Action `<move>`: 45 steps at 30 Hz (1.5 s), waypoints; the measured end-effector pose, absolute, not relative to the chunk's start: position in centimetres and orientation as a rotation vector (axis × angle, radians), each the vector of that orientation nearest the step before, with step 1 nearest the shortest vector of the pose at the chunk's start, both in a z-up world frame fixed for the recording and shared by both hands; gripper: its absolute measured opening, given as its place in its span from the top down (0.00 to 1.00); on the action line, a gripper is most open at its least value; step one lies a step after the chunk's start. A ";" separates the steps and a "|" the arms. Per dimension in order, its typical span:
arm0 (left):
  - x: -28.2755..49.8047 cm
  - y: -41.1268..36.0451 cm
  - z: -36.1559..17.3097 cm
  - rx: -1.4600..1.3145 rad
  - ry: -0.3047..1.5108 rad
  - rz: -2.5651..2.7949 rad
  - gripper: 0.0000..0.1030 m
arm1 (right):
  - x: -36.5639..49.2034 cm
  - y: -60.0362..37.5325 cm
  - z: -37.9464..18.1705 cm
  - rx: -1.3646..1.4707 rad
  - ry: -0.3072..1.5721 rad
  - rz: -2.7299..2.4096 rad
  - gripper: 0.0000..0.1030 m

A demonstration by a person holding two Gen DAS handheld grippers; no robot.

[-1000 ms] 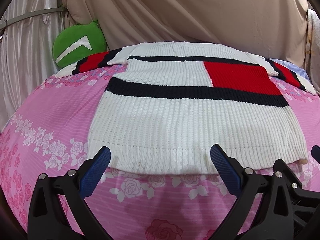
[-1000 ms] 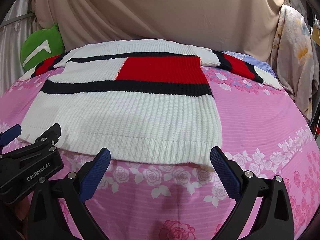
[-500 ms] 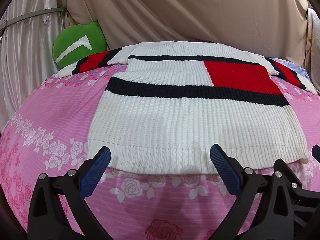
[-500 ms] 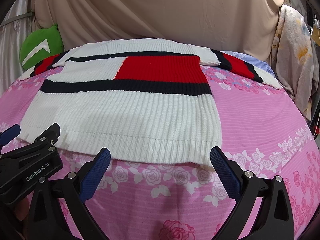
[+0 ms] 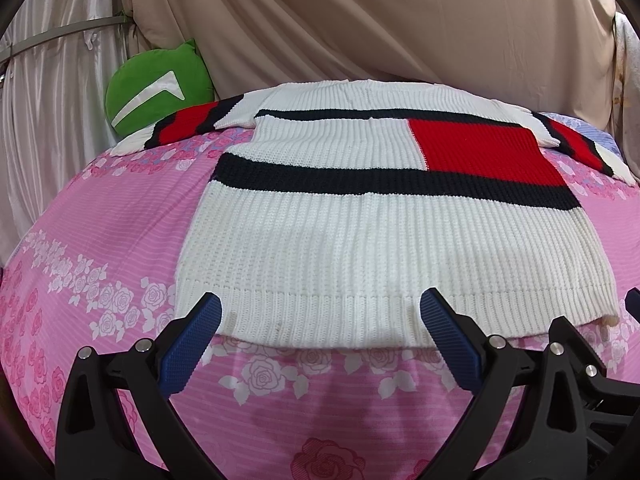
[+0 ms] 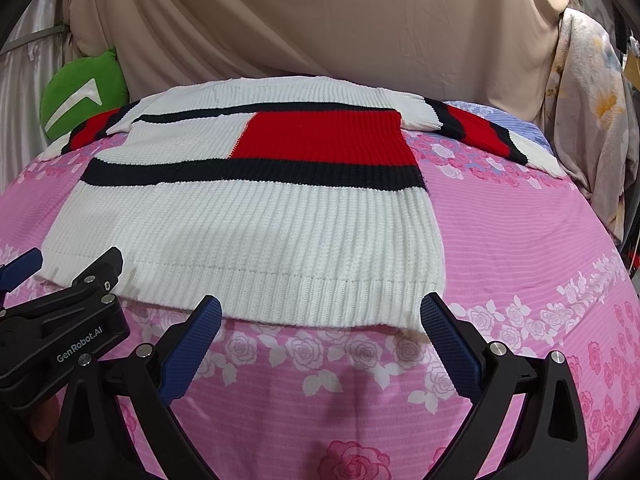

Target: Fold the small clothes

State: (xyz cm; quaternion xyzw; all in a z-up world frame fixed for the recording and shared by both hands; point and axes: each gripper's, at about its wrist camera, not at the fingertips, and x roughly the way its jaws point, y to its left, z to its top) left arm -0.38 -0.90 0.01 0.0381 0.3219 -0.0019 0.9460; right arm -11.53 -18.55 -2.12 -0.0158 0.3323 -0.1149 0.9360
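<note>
A white knit sweater [image 5: 380,248] with a red block and dark navy stripes lies flat on the pink flowered bedsheet [image 5: 100,240], sleeves spread out to both sides at the far end. It also shows in the right wrist view [image 6: 256,232]. My left gripper [image 5: 320,332] is open and empty, its blue fingertips just over the near hem on the left part. My right gripper [image 6: 320,332] is open and empty at the hem's right part. The left gripper's body [image 6: 60,332] shows at the lower left of the right wrist view.
A green round cushion [image 5: 156,88] sits at the far left of the bed, next to the left sleeve. Beige curtains [image 5: 360,20] hang behind the bed. A floral cloth [image 6: 592,120] hangs at the far right. The bed's near edge falls away below the grippers.
The right gripper has crept slightly forward, so the sweater sits a little lower in its view. The left gripper has barely moved. Both stay open.
</note>
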 end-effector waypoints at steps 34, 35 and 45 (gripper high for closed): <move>-0.4 -0.8 0.1 0.086 0.658 0.001 0.06 | -11.5 -18.6 -2.1 -0.032 0.683 -0.233 0.05; -0.4 -0.7 0.1 0.086 0.659 0.001 0.06 | -11.5 -18.6 -2.1 -0.031 0.684 -0.233 0.05; -0.8 0.7 0.5 -0.013 0.644 -0.087 0.05 | -12.9 -23.6 0.8 0.095 0.505 -0.153 0.05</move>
